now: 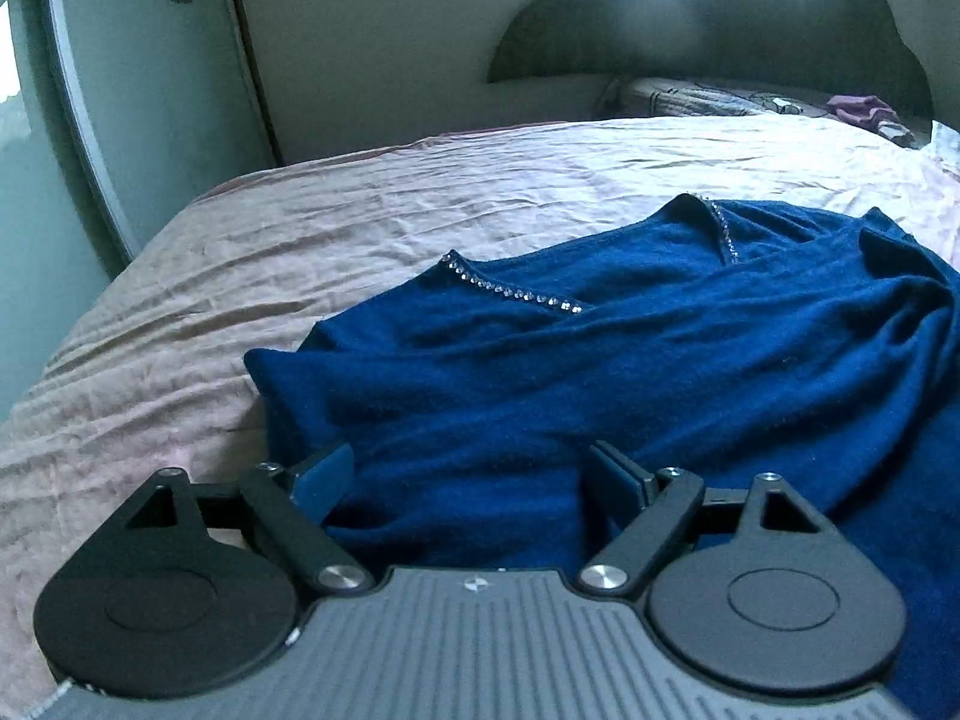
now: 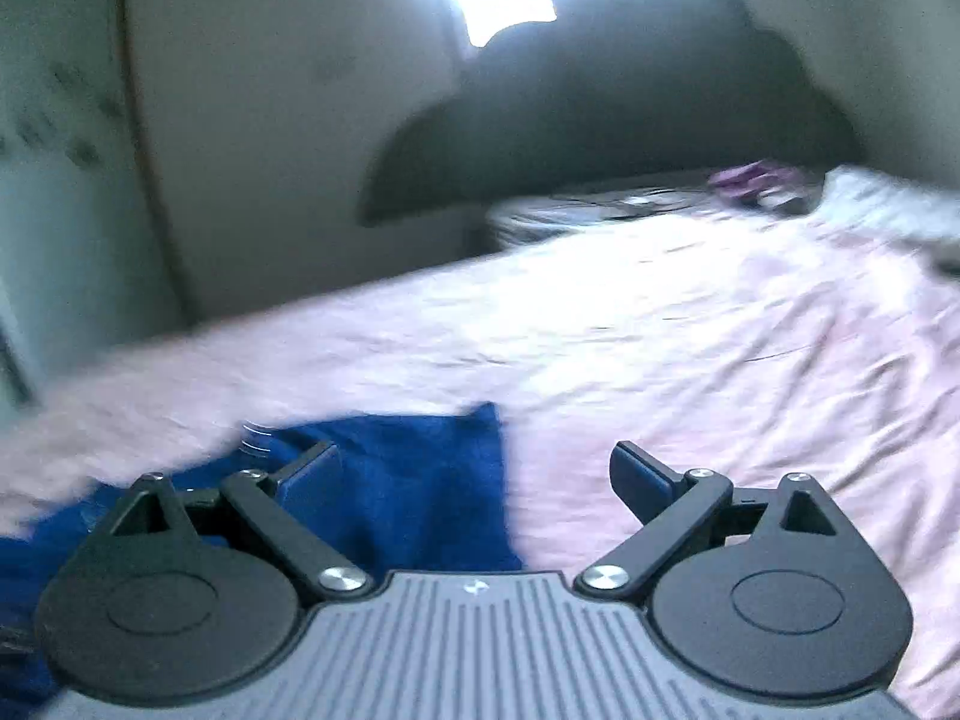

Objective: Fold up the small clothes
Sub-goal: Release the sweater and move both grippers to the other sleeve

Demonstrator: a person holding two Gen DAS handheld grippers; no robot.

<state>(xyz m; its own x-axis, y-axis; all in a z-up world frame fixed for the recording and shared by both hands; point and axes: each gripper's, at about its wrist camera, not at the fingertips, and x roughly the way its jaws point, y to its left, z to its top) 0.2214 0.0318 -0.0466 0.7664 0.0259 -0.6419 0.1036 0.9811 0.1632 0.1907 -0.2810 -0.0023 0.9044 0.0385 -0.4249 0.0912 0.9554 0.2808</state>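
A dark blue knit top (image 1: 600, 360) with a rhinestone-trimmed neckline lies rumpled on the pink bedsheet (image 1: 270, 252). My left gripper (image 1: 474, 480) is open and empty, low over the top's near edge, with its fingers straddling the fabric. In the right wrist view, a corner of the blue top (image 2: 408, 480) lies at the lower left on the pink sheet (image 2: 720, 360). My right gripper (image 2: 480, 480) is open and empty, its left finger over the blue fabric and its right finger over bare sheet. The right wrist view is blurred by motion.
A dark curved headboard (image 1: 690, 30) stands at the far end of the bed. A patterned pillow (image 1: 690, 99) and a purple cloth (image 1: 864, 108) lie by it. A wardrobe with flower decals (image 1: 138, 60) stands to the left, past the bed's edge.
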